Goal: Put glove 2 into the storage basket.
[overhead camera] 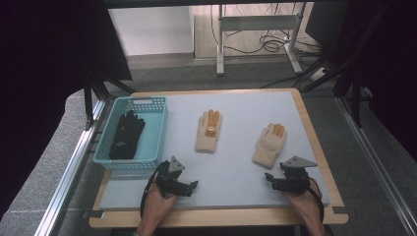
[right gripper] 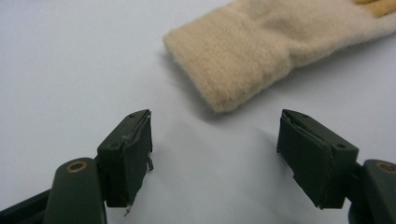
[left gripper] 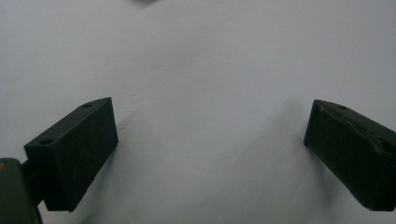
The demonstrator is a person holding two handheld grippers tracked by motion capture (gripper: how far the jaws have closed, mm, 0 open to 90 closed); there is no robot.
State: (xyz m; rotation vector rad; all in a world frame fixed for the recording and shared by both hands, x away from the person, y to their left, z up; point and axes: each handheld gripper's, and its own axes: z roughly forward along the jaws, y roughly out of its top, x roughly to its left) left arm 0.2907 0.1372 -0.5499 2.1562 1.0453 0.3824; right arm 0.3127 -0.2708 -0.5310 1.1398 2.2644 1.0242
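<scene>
Two cream gloves (overhead camera: 209, 132) (overhead camera: 269, 144) with orange fingers lie on a pale grey mat (overhead camera: 236, 167) beside a turquoise lattice basket (overhead camera: 156, 129) holding a black glove (overhead camera: 125, 135), perhaps bearing a faint white logo.

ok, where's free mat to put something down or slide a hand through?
Free: the mat strip between the left gripper and right gripper, the lane between the two cream gloves, and the far edge beyond them. Crowded: the basket, where a black glove lies.
</scene>
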